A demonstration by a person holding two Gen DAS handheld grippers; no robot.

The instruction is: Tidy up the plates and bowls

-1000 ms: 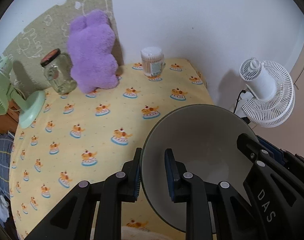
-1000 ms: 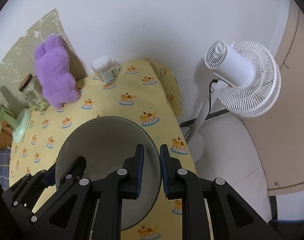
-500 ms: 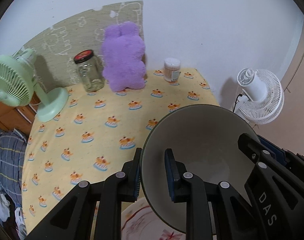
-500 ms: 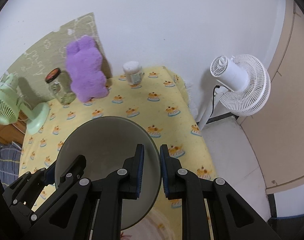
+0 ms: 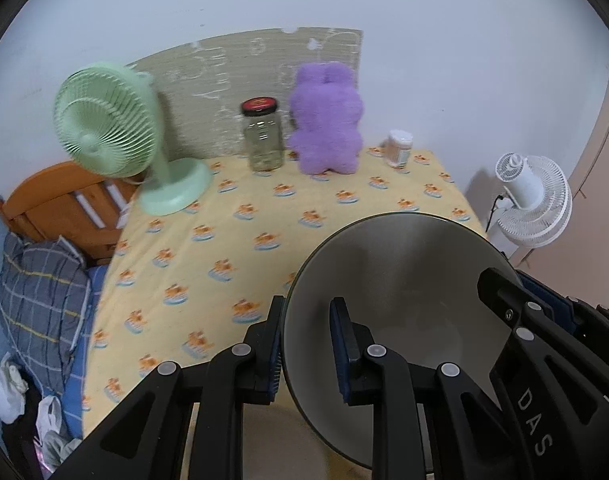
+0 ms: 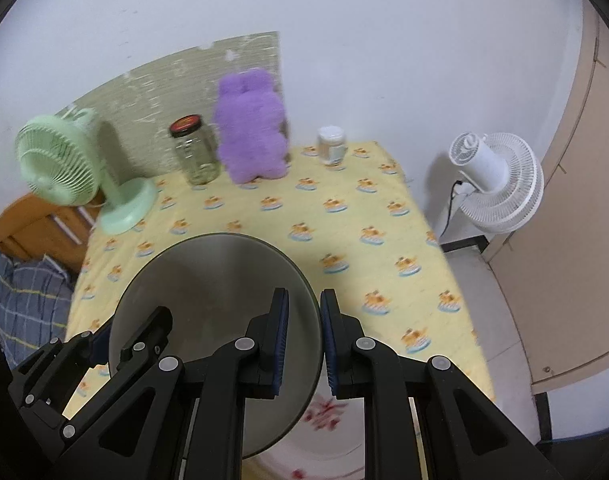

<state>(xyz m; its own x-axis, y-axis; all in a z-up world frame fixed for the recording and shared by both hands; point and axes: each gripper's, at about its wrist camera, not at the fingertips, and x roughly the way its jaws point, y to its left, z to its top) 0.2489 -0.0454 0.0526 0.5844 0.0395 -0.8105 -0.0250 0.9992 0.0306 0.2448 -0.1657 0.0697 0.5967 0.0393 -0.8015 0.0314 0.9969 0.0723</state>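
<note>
From our left wrist view, our left gripper [image 5: 306,344] pinches the grey bowl's [image 5: 404,280] rim above the table's [image 5: 264,216] near right part. The middle is bare. A jar [image 5: 263,136] stands at the far edge.

From our right wrist view, our right gripper [image 6: 303,340] pinches the bowl's other rim; a flowered plate [image 6: 324,436] lies below, at the near edge.

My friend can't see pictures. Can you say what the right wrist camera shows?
Two hand-held grippers, right and left, grip a grey bowl by opposite rims above a yellow tablecloth. Behind stand a green fan, jar and purple plush.
</note>
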